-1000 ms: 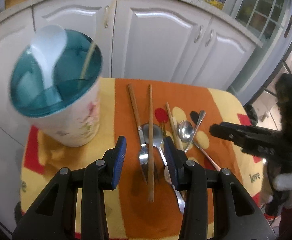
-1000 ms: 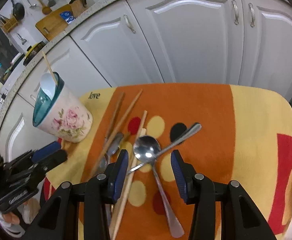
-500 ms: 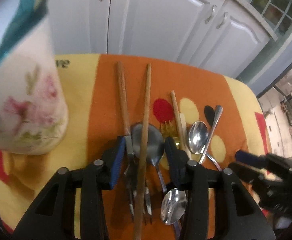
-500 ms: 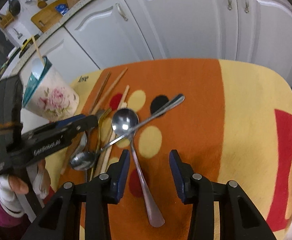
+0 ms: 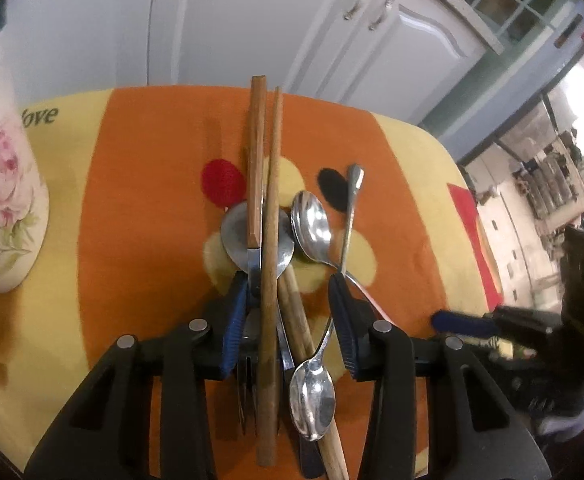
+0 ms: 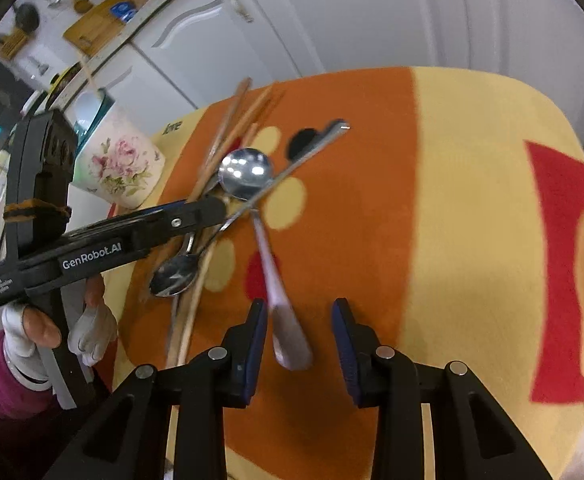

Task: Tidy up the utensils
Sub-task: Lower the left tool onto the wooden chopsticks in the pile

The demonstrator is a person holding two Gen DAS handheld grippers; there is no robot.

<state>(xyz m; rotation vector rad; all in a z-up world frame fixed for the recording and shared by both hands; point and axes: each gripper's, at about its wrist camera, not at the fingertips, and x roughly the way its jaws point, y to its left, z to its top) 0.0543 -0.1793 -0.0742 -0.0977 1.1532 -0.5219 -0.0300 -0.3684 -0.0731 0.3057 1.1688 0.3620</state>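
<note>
Orange and yellow cloth (image 5: 140,240) covers the table, printed with red, black and pale dots, and the utensils lie heaped near its middle. In the left wrist view the left gripper (image 5: 292,320) stands with its jaws spread apart low in the centre of the frame, straddling the pile without pinching anything: a wooden chopstick (image 5: 270,280) runs straight up between the blue pads, a wood-handled fork (image 5: 255,168) lies just beside it on the left with its tines down near the bottom edge, and both cross over the bowl of a large steel spoon (image 5: 236,236). A smaller spoon (image 5: 312,396) lies bowl-down toward the bottom of the frame, its thin handle slanting up past the right pad. Another spoon (image 5: 311,224) sits right of centre. The flowered cup (image 5: 0,200) stands at the left edge.

In the right wrist view the right gripper (image 6: 299,344) is also open, low in the frame, with the blurred handle end of a long spoon (image 6: 288,340) lying between its pads, not clamped. The flowered cup shows at the upper left, on the cloth's corner, and white cabinets (image 6: 332,20) fill the top.
</note>
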